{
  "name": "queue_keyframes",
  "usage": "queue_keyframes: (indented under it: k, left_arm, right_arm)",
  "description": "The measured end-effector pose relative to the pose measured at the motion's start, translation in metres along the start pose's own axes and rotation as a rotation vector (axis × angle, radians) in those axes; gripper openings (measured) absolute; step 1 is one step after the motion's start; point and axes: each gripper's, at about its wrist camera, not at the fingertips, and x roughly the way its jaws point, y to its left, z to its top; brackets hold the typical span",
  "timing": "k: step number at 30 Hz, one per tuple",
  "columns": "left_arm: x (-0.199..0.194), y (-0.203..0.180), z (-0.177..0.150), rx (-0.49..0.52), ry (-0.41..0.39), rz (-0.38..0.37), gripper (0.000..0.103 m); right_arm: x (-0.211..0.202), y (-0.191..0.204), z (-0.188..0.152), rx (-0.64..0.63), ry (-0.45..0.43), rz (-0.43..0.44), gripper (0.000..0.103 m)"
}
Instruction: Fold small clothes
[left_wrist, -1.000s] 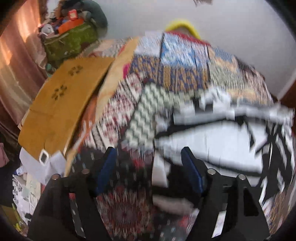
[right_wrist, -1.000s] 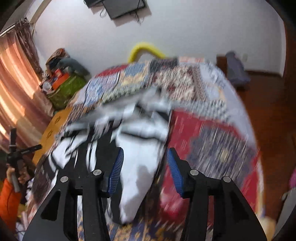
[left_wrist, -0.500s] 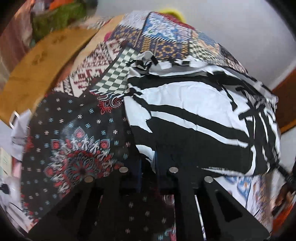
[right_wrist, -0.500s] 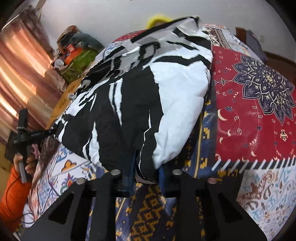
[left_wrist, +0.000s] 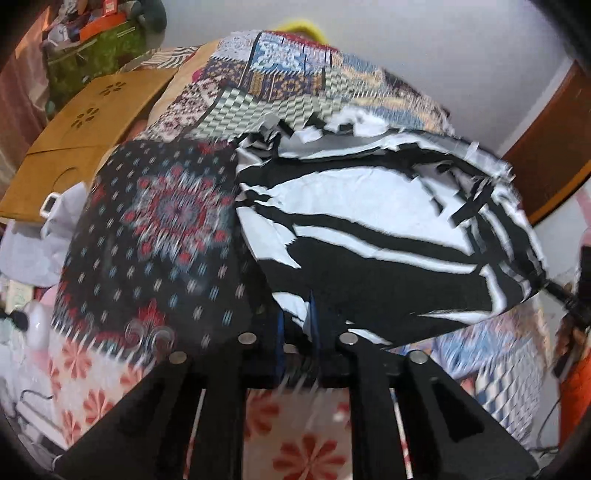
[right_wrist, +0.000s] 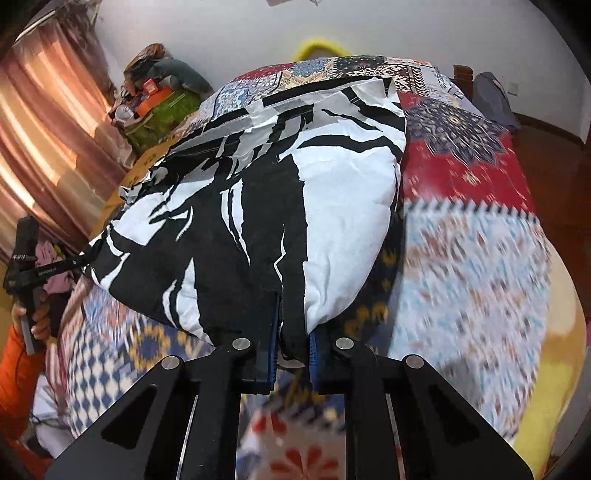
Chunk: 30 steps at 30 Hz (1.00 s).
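Fingers of both grippers pinch black-white garment near edge.

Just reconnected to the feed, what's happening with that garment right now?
A person is folding a black-and-white garment on a patchwork bedspread. The left hand-held gripper and right hand-held gripper each pinch its near edge. The left one's jaws have just eased slightly, cloth between them. The rest of the garment lies spread on the bed.

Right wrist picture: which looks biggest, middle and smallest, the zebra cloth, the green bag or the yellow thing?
1. Zebra cloth, by far the biggest, though it is nearest the camera.
2. Green bag.
3. Yellow thing, only partly showing behind the bed.
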Motion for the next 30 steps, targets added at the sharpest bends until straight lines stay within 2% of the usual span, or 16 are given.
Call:
queue_keyframes:
  k: [2, 3, 5, 9, 11, 14, 15, 18, 24, 27, 30]
  left_arm:
    - [-0.002, 0.000, -0.010, 0.022, 0.006, 0.063, 0.029]
    - [-0.006, 0.001, -0.014, 0.039, 0.001, 0.125, 0.032]
    - [-0.011, 0.004, -0.015, 0.058, -0.005, 0.213, 0.032]
    - [-0.028, 0.009, -0.003, 0.064, -0.048, 0.233, 0.033]
    - [-0.034, 0.007, 0.007, 0.075, -0.072, 0.228, 0.038]
    - [-0.031, -0.008, 0.028, 0.101, -0.099, 0.185, 0.056]
    - [-0.026, -0.012, 0.036, 0.112, -0.095, 0.172, 0.061]
    - [-0.002, -0.030, 0.054, 0.143, -0.059, 0.138, 0.068]
    - [0.067, -0.060, 0.080, 0.145, 0.145, 0.020, 0.068]
    - [0.088, -0.068, 0.096, 0.148, 0.177, -0.006, 0.068]
    - [0.100, -0.066, 0.125, 0.141, 0.165, 0.015, 0.068]
  right_arm:
    - [-0.005, -0.001, -0.004, -0.008, 0.000, -0.033, 0.014]
    - [-0.010, -0.002, -0.004, -0.018, -0.010, -0.061, 0.018]
    - [-0.017, -0.001, -0.004, -0.029, -0.021, -0.093, 0.022]
    - [-0.031, 0.000, 0.007, -0.054, -0.055, -0.154, 0.032]
    - [-0.036, 0.002, 0.015, -0.058, -0.088, -0.156, 0.033]
    - [-0.037, 0.011, 0.027, -0.053, -0.132, -0.140, 0.040]
    - [-0.035, 0.013, 0.033, -0.060, -0.141, -0.134, 0.043]
    - [-0.017, 0.024, 0.045, -0.098, -0.131, -0.121, 0.043]
    - [0.038, 0.037, 0.069, -0.150, -0.049, -0.085, 0.043]
    - [0.071, 0.041, 0.087, -0.175, 0.037, -0.048, 0.043]
    - [0.100, 0.046, 0.108, -0.217, 0.093, -0.027, 0.043]
